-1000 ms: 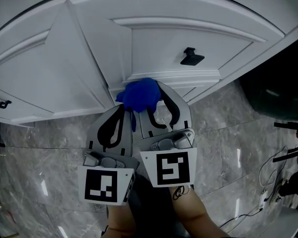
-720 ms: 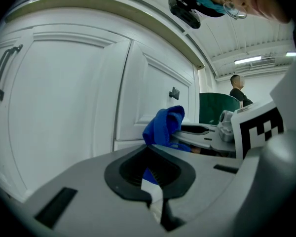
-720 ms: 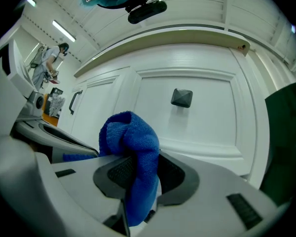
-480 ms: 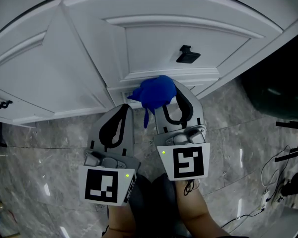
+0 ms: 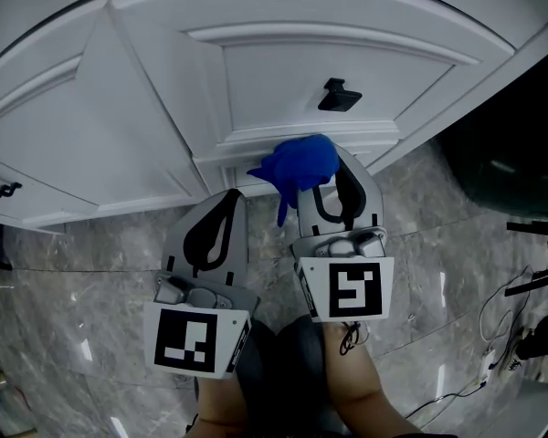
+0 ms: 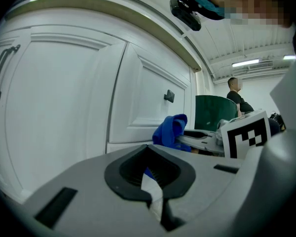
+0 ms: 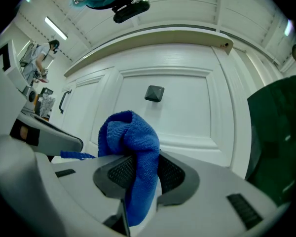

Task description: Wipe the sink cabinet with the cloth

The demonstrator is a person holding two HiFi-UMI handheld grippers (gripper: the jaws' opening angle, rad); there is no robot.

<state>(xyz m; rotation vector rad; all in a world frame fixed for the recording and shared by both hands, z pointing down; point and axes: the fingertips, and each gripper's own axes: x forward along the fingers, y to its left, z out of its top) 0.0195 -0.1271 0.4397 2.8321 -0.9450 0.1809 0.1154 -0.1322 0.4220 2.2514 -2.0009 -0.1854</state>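
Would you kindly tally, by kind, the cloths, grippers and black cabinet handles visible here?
Blue cloth: 1
Grippers: 2 (left gripper, right gripper)
Black cabinet handles: 2 (knob, bar pull)
Total: 5

Bunched blue cloth (image 5: 297,164) at the lower door rail of the white sink cabinet (image 5: 283,71).

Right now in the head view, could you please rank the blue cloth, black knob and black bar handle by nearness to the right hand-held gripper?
1. Blue cloth: clamped in the right hand-held gripper itself.
2. Black knob: just above, on the door panel.
3. Black bar handle: far left edge.
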